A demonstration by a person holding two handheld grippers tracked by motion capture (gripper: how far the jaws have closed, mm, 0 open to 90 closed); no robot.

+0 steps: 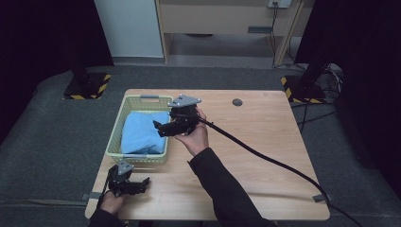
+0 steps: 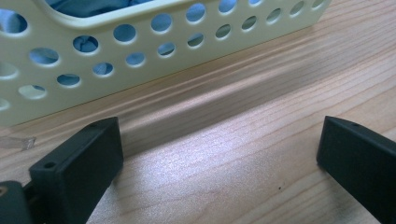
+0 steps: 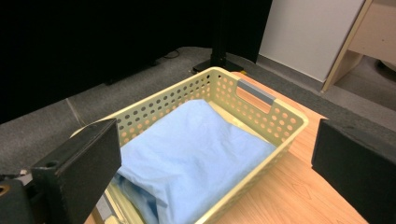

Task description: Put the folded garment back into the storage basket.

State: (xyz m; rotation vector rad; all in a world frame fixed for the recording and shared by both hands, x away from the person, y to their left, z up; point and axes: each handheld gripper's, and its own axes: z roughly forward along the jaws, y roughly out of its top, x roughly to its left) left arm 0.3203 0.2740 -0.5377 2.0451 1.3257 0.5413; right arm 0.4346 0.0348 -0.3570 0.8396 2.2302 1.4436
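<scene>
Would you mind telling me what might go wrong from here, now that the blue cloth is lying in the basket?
The blue cloth bulges near the rim of the basket, so a corner might spill over if nudged. The right gripper hovers open at the basket's edge; pulling away carelessly could catch the light plastic wall. The left gripper rests open close to the basket's near wall and might push it.

We judge this a recording lab or test studio, not a home. The wooden bench [image 1: 265, 142] stands alone on grey carpet [image 1: 42, 127]. Black curtains [image 1: 42, 33] close off nine and three o'clock. Stand bases with yellow-black hazard tape [image 1: 87, 87] sit at ten and two o'clock. At twelve o'clock we note pale wooden furniture [image 1: 222, 19] and a wall socket [image 1: 279, 4] with cables.
</scene>
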